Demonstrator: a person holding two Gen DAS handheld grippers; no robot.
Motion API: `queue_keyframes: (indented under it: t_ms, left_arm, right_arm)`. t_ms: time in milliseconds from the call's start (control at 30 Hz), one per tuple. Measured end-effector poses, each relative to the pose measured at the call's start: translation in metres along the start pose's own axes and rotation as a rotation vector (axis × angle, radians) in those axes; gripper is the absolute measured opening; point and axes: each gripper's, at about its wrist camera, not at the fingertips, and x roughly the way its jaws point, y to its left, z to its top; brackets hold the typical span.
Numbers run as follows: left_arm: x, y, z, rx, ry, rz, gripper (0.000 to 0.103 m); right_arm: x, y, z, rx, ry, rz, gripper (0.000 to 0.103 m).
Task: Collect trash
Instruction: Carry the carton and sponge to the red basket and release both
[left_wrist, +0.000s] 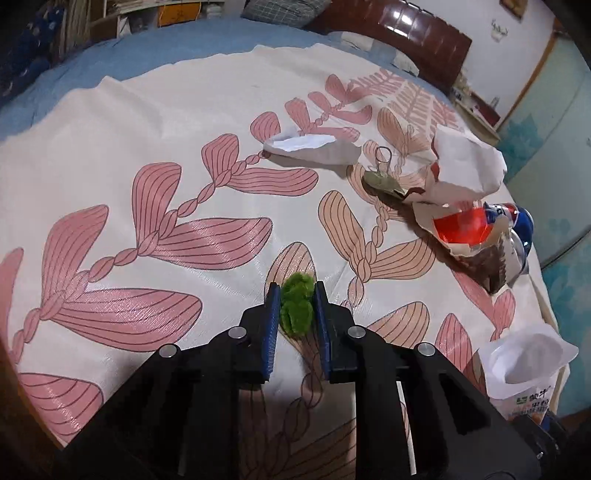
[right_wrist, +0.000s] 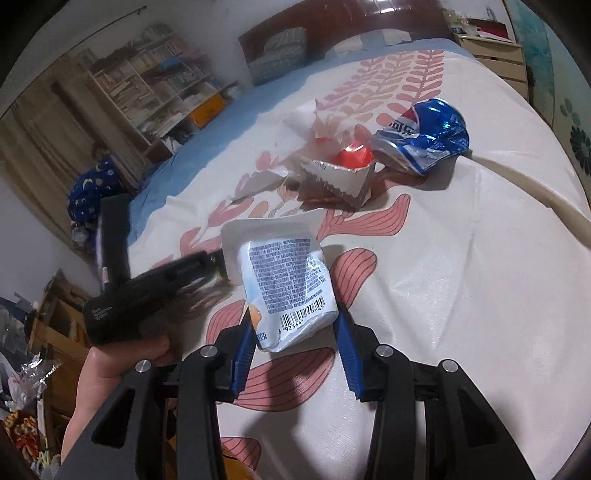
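Observation:
My left gripper (left_wrist: 295, 295) is shut on a fuzzy green scrap (left_wrist: 296, 308) just above the leaf-print bed cover (left_wrist: 147, 147). My right gripper (right_wrist: 293, 325) is shut on a white milk pouch (right_wrist: 288, 284) with a barcode, held above the cover; the pouch also shows in the left wrist view (left_wrist: 524, 369). On the cover lie a crushed blue Pepsi can (right_wrist: 421, 138), a torn red-and-white carton (right_wrist: 343, 173), crumpled white paper (left_wrist: 465, 166), a torn white paper piece (left_wrist: 314, 147) and a dry leaf with a wire clip (left_wrist: 380, 181).
The left gripper's body and the hand holding it (right_wrist: 122, 295) sit close to the left of the pouch. A wooden headboard (right_wrist: 332, 22) and pillows are at the far end. A bookshelf (right_wrist: 147, 85) stands left of the bed, a nightstand (right_wrist: 491, 51) to the right.

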Motion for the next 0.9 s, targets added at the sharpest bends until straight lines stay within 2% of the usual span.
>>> queue_keyframes:
  t_ms: [100, 233, 433, 500, 633, 800, 900]
  left_arm:
    - [-0.001, 0.007, -0.001, -0.037, 0.001, -0.029, 0.01]
    - [-0.007, 0.005, -0.005, -0.035, -0.016, -0.035, 0.008]
    - [-0.053, -0.015, -0.023, -0.017, -0.1, -0.054, 0.008]
    - [-0.085, -0.03, -0.036, 0.012, -0.139, -0.064, 0.008]
    - [-0.162, -0.079, -0.071, 0.119, -0.242, -0.097, 0.008]
    - [-0.224, -0.147, -0.101, 0.169, -0.308, -0.223, 0.008]
    - [-0.247, -0.204, -0.114, 0.225, -0.328, -0.321, 0.008]
  right_arm:
    - [0.001, 0.002, 0.004, 0.003, 0.005, 0.009, 0.042]
    - [0.001, 0.001, 0.007, 0.004, 0.004, 0.021, 0.042]
    - [-0.029, -0.006, 0.009, 0.01, -0.057, 0.041, 0.042]
    - [-0.055, -0.013, 0.003, 0.017, -0.065, 0.068, 0.042]
    - [-0.137, -0.048, -0.013, 0.03, -0.117, 0.084, 0.042]
    - [-0.251, -0.106, -0.01, -0.026, -0.214, 0.009, 0.042]
    - [-0.323, -0.155, -0.018, -0.031, -0.274, -0.087, 0.042]
